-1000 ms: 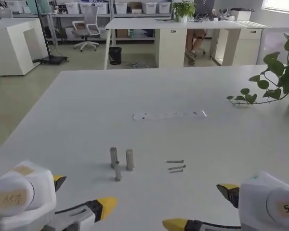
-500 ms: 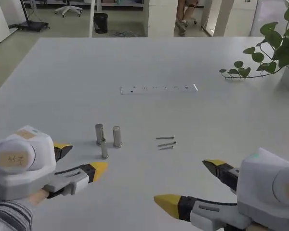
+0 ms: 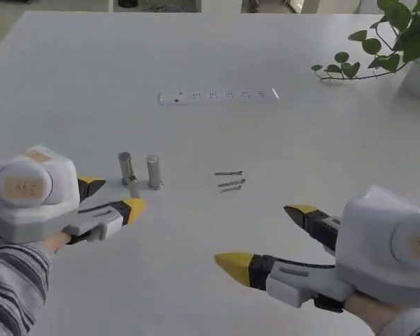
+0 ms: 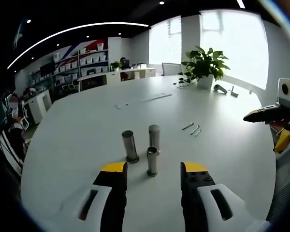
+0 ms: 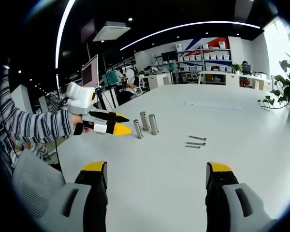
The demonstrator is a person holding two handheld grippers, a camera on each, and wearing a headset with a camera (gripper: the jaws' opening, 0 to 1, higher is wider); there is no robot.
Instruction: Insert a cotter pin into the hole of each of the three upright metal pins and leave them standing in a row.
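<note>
Change: the left gripper [image 3: 116,194] has closed in on the metal pins [image 3: 154,171]; insertion not begun.
Left claw: released, empty, the nearest pin [image 4: 152,161] just ahead.
Right claw: the right gripper [image 3: 262,236] is released, empty, near right.
Uprights: vertical axes, clustered left.
Cotters: the cotter pins [image 3: 229,182] lie flat to the right, axes left-right; head ends probably too small to tell.

Three upright metal pins [image 3: 154,172] stand clustered on the white table [image 3: 322,140], just ahead of the left gripper [image 3: 117,194], jaws apart. Small cotter pins [image 3: 229,182], seemingly three, lie beside them; the right gripper [image 3: 262,236] gapes wide.
</note>
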